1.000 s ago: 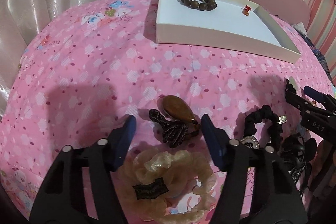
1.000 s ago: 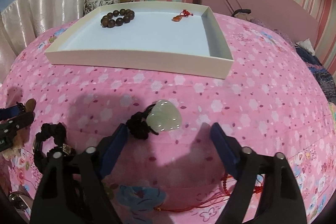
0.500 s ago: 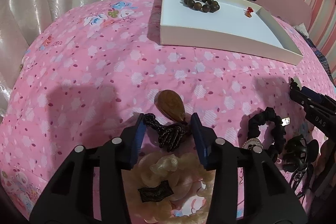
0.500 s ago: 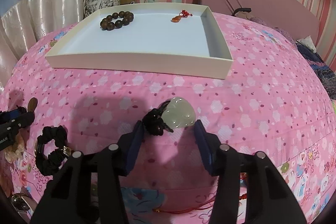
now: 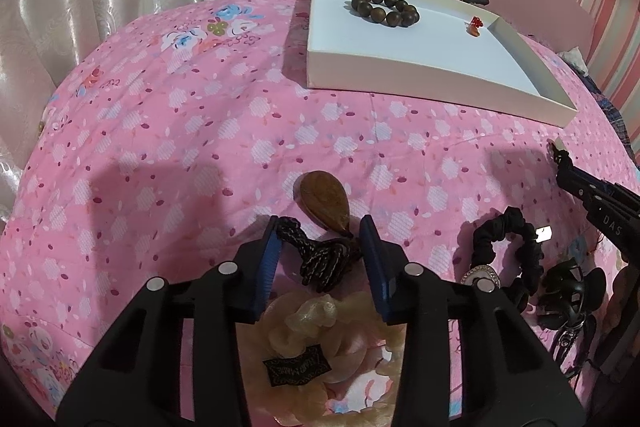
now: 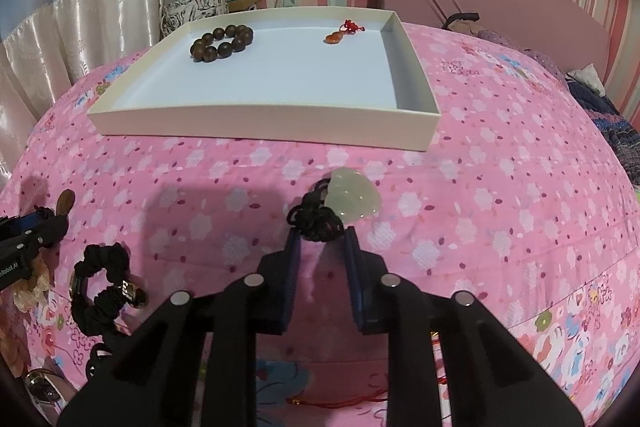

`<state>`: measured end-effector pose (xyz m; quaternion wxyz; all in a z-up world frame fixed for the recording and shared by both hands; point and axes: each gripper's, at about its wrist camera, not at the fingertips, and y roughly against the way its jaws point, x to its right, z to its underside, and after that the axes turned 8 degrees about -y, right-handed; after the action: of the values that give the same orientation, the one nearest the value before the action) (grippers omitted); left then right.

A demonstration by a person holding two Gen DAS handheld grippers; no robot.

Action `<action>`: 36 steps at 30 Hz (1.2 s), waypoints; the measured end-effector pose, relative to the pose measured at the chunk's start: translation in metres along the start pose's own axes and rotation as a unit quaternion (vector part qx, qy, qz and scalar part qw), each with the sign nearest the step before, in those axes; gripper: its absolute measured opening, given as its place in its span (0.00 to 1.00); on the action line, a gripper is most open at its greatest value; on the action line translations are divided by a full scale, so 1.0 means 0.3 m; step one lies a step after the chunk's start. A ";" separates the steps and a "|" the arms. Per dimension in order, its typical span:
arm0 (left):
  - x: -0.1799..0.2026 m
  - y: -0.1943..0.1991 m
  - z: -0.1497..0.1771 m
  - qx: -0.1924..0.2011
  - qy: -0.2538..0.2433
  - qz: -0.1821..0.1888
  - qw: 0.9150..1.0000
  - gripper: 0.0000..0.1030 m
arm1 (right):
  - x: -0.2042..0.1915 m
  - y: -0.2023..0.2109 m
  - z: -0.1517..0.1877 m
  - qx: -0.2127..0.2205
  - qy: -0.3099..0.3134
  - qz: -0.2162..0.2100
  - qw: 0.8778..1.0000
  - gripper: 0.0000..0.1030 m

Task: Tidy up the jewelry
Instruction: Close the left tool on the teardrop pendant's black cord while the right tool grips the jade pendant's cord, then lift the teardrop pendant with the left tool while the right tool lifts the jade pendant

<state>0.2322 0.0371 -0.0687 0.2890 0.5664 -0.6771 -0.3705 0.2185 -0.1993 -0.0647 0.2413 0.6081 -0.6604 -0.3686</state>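
Observation:
On the pink floral bedspread lies a brown teardrop pendant (image 5: pixel 324 199) with a black braided cord (image 5: pixel 320 263). My left gripper (image 5: pixel 321 231) is closing, and its blue pads touch that cord on both sides. A pale green pendant (image 6: pixel 352 197) lies to the right, its black knot (image 6: pixel 318 223) pinched between the tips of my closing right gripper (image 6: pixel 322 233). Farther back stands a white tray (image 6: pixel 260 125) holding a wooden bead bracelet (image 6: pixel 222 43) and a small orange charm (image 6: pixel 338 35).
A black scrunchie (image 5: pixel 506 251) and a black hair claw (image 5: pixel 568 291) lie between the two grippers. A beige scrunchie (image 5: pixel 320 339) sits under the left gripper. A red cord (image 6: pixel 340 403) lies under the right one. Curtains hang at left and a pink headboard stands behind.
Both grippers' jaws have narrowed from wide apart onto the black cords of their pendants. Neither hand has shifted noticeably.

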 end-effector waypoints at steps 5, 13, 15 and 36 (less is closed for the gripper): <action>-0.009 0.004 0.000 0.002 0.008 0.004 1.000 0.30 | 0.019 0.009 -0.008 0.004 -0.014 -0.008 1.000 0.16; -0.013 0.020 0.003 0.012 0.010 0.005 1.000 0.17 | 0.017 0.016 -0.010 0.012 -0.014 -0.009 1.000 0.15; -0.012 0.021 0.004 0.014 0.009 0.003 1.000 0.16 | 0.017 0.020 -0.012 0.016 -0.014 -0.009 1.000 0.15; -0.012 0.114 -0.071 0.060 0.019 0.007 0.998 0.12 | 0.016 0.054 -0.041 0.035 -0.001 -0.039 0.999 0.08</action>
<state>0.2312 0.0396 -0.0284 0.2704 0.5848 -0.6964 -0.3160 0.2171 -0.2065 -0.0450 0.2050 0.6411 -0.6486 -0.3553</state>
